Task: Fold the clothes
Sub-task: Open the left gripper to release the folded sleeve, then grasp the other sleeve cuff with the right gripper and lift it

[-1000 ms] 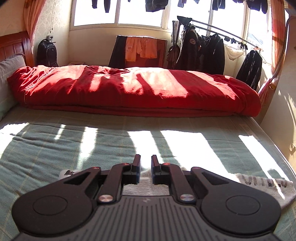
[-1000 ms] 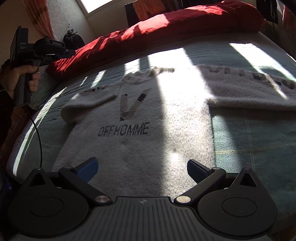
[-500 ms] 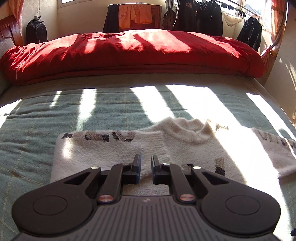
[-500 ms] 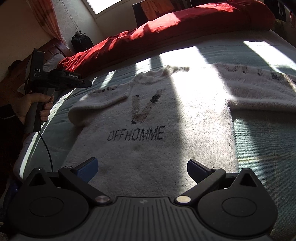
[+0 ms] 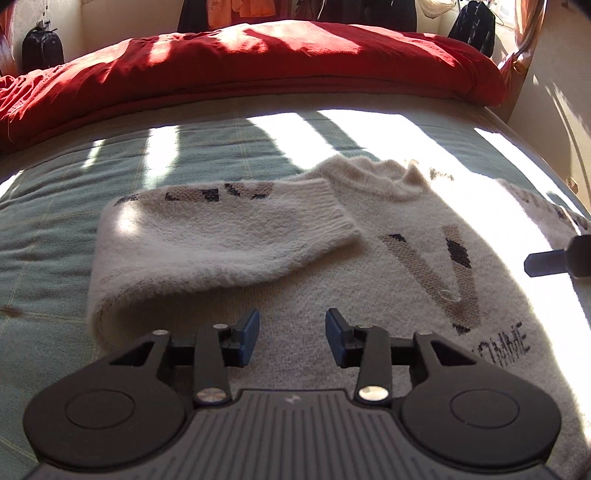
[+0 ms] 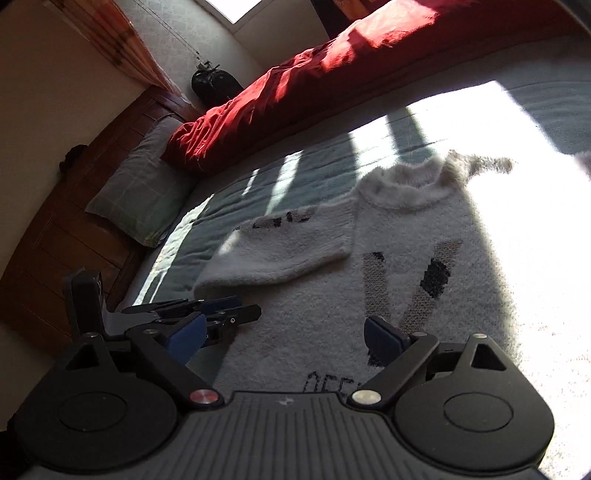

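Observation:
A fuzzy white sweater (image 5: 388, 288) with a brown and black V and dark lettering lies flat on the green bedspread (image 5: 55, 229). Its left sleeve (image 5: 221, 236) is folded across onto the chest. My left gripper (image 5: 291, 332) hovers low over the sweater's body just below that sleeve. Its jaws are opening and nothing is between them. In the right wrist view the same sweater (image 6: 424, 229) fills the middle. My right gripper (image 6: 284, 334) stands wide over the lettering, its jaws closing a little around nothing. The left gripper (image 6: 255, 314) sits close at its left.
A rolled red duvet (image 5: 277, 62) runs across the far side of the bed. A grey-green pillow (image 6: 140, 199) and wooden headboard (image 6: 55, 229) lie to the left. A black backpack (image 6: 214, 83) hangs on the wall. Dark clothes (image 5: 472, 26) hang at the back right.
My left gripper has sunk toward the sweater and its jaws have parted. The right gripper has swung left and closer, so the left gripper now shows beside it.

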The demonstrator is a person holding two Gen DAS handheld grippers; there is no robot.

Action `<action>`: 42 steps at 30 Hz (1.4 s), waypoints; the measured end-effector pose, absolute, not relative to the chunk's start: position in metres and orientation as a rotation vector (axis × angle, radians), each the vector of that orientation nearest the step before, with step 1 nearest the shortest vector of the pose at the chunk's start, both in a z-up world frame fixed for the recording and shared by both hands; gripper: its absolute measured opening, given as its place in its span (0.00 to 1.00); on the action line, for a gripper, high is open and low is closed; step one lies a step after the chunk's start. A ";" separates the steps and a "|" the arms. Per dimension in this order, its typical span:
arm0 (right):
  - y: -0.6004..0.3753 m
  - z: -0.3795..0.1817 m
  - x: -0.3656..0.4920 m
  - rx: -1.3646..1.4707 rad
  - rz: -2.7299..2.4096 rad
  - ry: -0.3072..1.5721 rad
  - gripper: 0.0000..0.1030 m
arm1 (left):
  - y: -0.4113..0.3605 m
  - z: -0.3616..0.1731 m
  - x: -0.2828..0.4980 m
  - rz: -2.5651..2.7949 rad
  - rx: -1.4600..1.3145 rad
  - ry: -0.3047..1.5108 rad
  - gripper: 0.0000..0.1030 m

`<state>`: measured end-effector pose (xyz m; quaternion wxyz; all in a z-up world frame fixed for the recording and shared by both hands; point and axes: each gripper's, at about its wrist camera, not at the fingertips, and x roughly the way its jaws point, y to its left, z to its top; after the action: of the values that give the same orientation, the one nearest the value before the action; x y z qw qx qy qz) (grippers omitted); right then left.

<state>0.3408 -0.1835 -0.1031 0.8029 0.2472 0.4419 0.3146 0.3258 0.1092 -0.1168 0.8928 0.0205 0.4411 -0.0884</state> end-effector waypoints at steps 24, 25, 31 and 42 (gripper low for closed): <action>-0.093 -0.219 0.486 0.880 0.575 0.999 0.59 | 0.127 -0.125 0.282 -0.142 0.005 0.813 0.66; -0.091 -0.219 0.489 0.853 0.574 1.009 0.40 | 0.128 -0.125 0.282 -0.139 0.004 0.816 0.66; -0.096 -0.209 0.486 0.776 0.606 1.051 0.08 | 0.133 -0.125 0.280 -0.124 0.003 0.818 0.66; -0.131 -0.114 0.464 0.609 0.638 0.912 0.07 | 0.122 -0.113 0.265 -0.125 0.030 0.811 0.66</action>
<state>0.4639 -0.1314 -0.1136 0.8054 0.2846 0.4260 0.2980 0.2649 0.1222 -0.1134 0.9168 0.0146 0.3944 -0.0607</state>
